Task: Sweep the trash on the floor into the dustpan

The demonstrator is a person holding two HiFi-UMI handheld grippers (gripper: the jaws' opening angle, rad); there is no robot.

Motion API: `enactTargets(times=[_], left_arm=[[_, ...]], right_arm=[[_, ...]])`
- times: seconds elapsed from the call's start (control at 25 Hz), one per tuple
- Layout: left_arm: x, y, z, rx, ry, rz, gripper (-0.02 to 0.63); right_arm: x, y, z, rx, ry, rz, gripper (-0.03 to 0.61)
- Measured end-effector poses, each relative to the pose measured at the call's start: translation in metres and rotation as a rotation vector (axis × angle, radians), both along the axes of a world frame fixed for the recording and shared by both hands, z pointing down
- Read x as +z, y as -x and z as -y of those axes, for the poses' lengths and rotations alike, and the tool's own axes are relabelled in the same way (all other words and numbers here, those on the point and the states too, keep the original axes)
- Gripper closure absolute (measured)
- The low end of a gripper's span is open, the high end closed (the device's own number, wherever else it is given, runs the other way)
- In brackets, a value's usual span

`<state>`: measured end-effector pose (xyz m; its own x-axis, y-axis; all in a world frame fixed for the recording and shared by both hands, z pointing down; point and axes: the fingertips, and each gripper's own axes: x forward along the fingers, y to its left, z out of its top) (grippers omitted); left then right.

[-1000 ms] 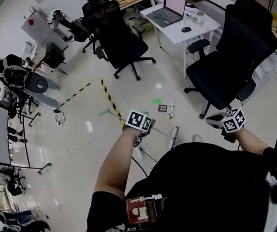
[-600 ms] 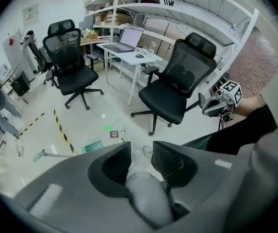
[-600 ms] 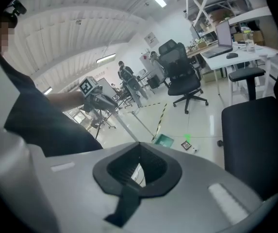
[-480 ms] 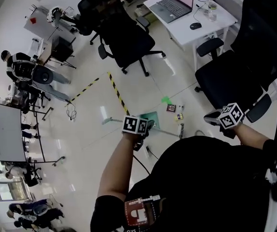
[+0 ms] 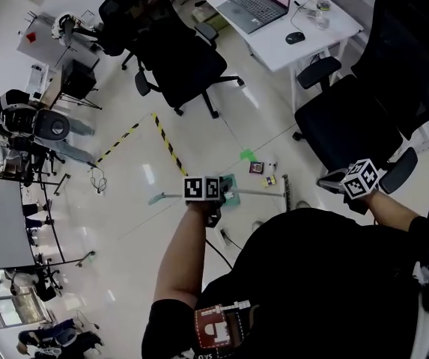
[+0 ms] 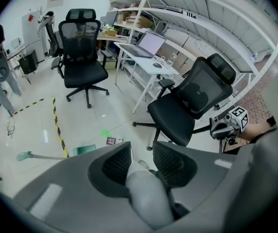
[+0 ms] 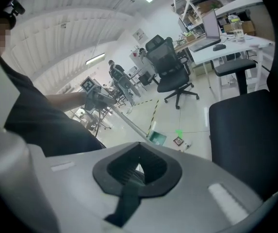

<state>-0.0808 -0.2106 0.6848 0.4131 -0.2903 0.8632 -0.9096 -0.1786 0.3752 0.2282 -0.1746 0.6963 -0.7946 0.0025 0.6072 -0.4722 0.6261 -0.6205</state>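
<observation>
Glossy white floor (image 5: 124, 223) spreads below us, our left gripper (image 6: 141, 154) clamped on the green dustpan's (image 6: 83, 150) pale handle (image 6: 146, 200), our right gripper (image 7: 138, 166) pinching a dark strip (image 7: 126, 200), and we fear the pan's lip lifting so scraps (image 6: 110, 141) just beyond the dustpan slip under.

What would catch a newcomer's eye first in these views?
The left gripper clamps a pale grey handle that runs down to a green dustpan on the white floor. Near it lie a bright green scrap and a small dark packet, by a black office chair.
</observation>
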Motion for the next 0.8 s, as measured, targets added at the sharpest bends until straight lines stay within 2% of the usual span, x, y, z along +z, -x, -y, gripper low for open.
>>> enactTargets(times=[0.28,0.44,0.8], left_arm=[[0.037,0.072,0.025,-0.067,-0.062,-0.015,0.465],[0.051,0.111,0.034,-0.070,-0.058,-0.017,0.465],[0.057,0.203,0.022,-0.051,-0.048,0.056,0.465]], right_arm=[[-0.028,0.041,-0.025,0.033,-0.019,-0.079,0.584],[-0.029,0.060,-0.043,0.044,-0.012,-0.125,0.584],[-0.039,0.120,-0.050,-0.025,-0.039,-0.157,0.584]])
